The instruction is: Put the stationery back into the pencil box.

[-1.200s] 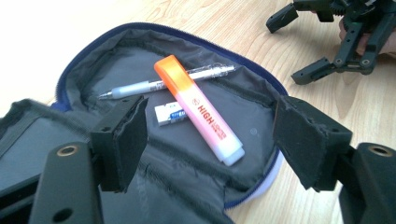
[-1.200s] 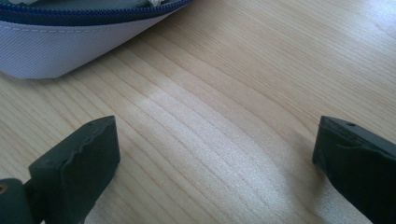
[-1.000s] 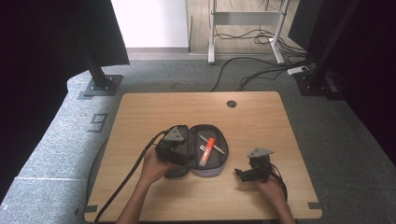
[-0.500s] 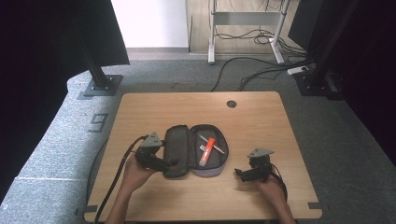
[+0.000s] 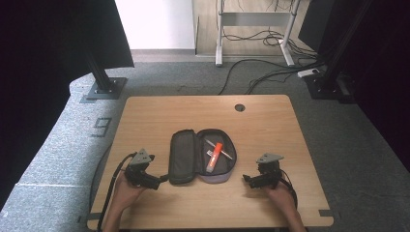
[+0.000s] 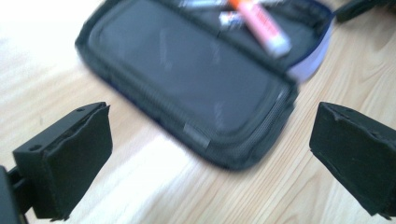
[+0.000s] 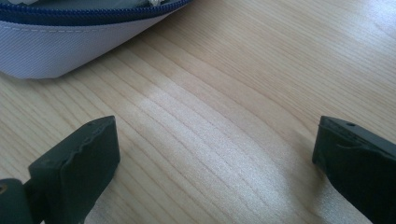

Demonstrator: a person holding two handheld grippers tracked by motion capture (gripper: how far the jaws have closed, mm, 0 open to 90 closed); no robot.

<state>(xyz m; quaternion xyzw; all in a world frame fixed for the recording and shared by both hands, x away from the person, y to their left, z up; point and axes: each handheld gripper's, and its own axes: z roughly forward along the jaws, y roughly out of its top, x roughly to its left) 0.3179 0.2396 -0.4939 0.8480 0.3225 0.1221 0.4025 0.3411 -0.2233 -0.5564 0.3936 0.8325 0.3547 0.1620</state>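
A dark pencil case (image 5: 193, 154) lies unzipped and spread flat near the middle of the wooden table (image 5: 270, 125). Its lid half (image 6: 187, 84) faces left; the lilac-sided half (image 7: 70, 37) holds an orange marker (image 5: 213, 157) and a pen (image 5: 220, 149). My left gripper (image 5: 162, 180) rests on the table just left of the case, open, its jaws pointing at the lid's near corner with nothing between them. My right gripper (image 5: 246, 180) sits open on the bare wood just right of the case, empty too.
A round cable hole (image 5: 240, 107) is at the table's back edge. Black stands (image 5: 104, 87) and cables (image 5: 261, 72) lie on the grey floor beyond the table. Bare wood surrounds the case on all sides.
My left gripper has let go of the case lid, which now lies flat, and has drawn back to the left and toward the front edge. The right gripper has barely moved.
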